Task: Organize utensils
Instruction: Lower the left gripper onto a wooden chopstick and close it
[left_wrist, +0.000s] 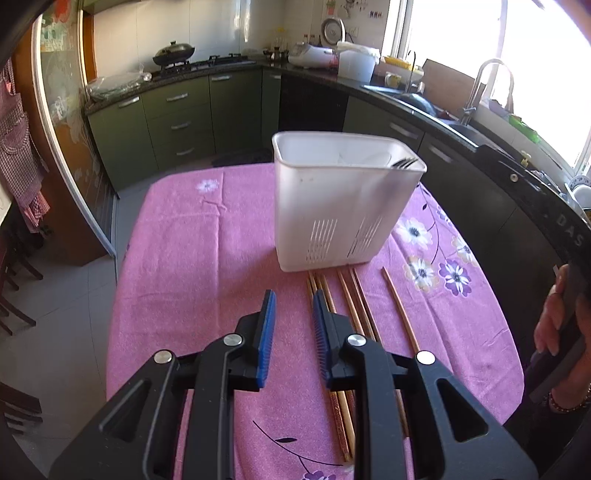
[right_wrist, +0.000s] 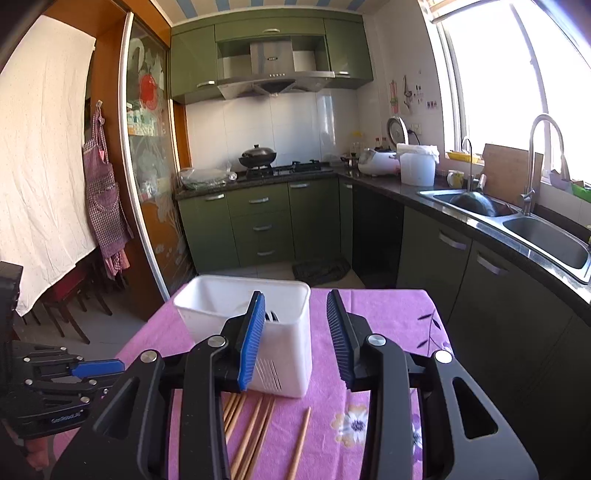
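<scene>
Several chopsticks (left_wrist: 347, 306) lie on the cloth (left_wrist: 192, 258) before my left gripper (left_wrist: 293, 306), jaws slightly apart and empty; I'd centre on one stick before closing. From the right, my right gripper (right_wrist: 295, 317) is parted, empty, near the bin (right_wrist: 284, 354) holding a fork (right_wrist: 271, 315).

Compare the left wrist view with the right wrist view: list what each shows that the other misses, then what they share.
Left wrist only: a hand at the right edge, and the chopsticks' full run back under the left gripper, which is open and empty.

Right wrist only: the range hood, upper cabinets, and the right gripper, open and empty.

Both: the white utensil holder with a fork inside, the purple floral tablecloth, wok, faucet.
</scene>
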